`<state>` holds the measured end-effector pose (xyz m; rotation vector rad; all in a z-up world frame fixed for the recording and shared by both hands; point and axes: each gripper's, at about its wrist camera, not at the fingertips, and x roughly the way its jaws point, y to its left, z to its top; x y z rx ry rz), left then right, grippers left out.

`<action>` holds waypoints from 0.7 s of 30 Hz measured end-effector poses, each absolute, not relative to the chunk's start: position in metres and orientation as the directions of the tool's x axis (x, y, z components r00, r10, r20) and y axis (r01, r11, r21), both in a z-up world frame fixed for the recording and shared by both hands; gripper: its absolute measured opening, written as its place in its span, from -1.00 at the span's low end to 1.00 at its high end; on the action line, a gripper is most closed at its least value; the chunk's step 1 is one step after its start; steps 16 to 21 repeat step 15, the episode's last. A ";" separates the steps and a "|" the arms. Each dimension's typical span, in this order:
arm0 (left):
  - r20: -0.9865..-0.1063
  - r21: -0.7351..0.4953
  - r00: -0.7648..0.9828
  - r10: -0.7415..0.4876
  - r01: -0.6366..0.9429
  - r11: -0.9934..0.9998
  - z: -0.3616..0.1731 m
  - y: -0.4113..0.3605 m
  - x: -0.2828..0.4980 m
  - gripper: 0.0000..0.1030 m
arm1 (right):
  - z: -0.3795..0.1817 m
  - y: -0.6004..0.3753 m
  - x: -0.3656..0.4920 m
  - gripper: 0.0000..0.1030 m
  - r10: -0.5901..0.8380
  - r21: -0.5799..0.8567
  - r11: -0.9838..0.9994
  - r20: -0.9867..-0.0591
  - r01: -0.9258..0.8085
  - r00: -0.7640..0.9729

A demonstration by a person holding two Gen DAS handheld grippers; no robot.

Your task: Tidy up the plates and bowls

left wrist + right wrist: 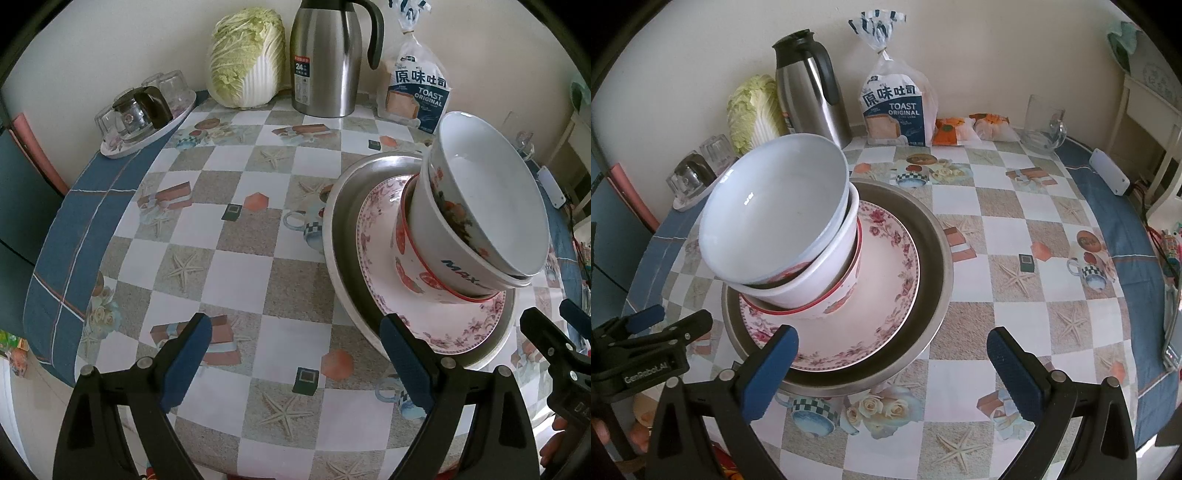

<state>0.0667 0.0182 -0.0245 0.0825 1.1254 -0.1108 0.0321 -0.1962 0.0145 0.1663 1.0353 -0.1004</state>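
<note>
Tabletop (1015, 236) carried a steel basin (938, 273); inside it lay a floral plate (886, 295), and on the plate leaned a stack of bowls (783, 229), tilted toward the left claw's side. Right claw (890, 354) spread wide, holding nothing; basin's near rim sat just ahead, off its left finger. Left claw (295, 343) also spread and empty, with the stack ahead to its right. Both looked about equally near; right faced it more squarely.

Bare tablecloth (236, 266) left of the metal tray (334, 236); kettle (325, 59), cabbage (245, 59), toast bag (415, 92) along the wall
</note>
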 end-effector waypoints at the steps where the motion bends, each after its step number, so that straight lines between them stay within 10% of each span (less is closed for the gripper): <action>1: -0.902 0.011 0.428 -0.046 0.129 0.992 -0.024 0.018 0.066 0.80 | 0.014 -0.196 0.032 1.00 -0.005 0.089 0.983 -0.862 0.161 0.506; 21: -0.893 0.011 0.447 -0.052 0.137 0.990 -0.020 0.016 0.064 0.80 | 0.014 -0.194 0.034 1.00 -0.004 0.084 0.984 -0.867 0.154 0.498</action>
